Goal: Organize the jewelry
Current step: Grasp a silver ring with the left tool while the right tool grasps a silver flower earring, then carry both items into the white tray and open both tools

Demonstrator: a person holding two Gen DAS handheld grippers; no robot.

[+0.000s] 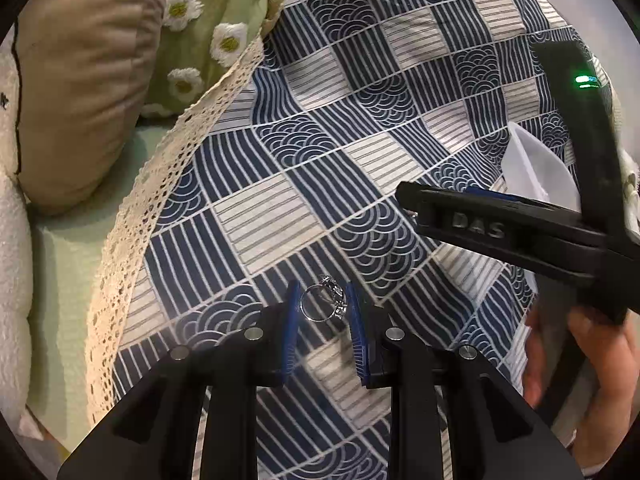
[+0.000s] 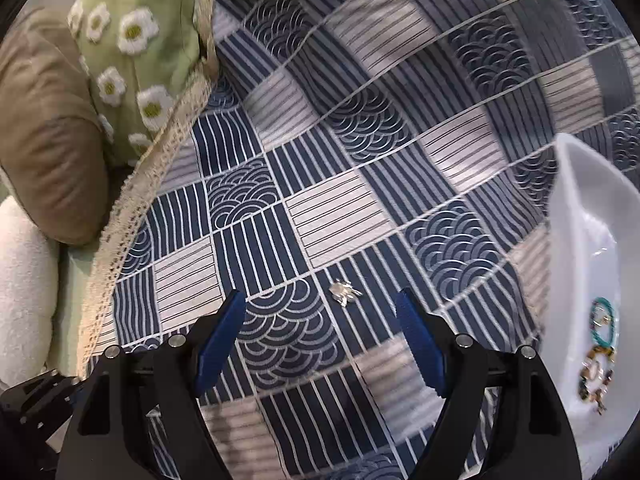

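1. I'm holding a silver ring (image 1: 320,300) in the left tongs (image 1: 325,312), pads nearly closed on it, bottom centre of the left wrist view, likely bound for the white tray (image 2: 580,216).
2. Right tongs (image 2: 320,316) are gaping wide, empty, framing a small silver charm (image 2: 344,292) on the patterned cloth (image 2: 360,140).
3. I'm reading "DAS" on the right tongs' finger (image 1: 478,226).

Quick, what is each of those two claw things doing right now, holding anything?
Left gripper: closed on a silver ring, lifted off the cloth.
Right gripper: open, holding nothing; a small silver piece lies on the cloth ahead.
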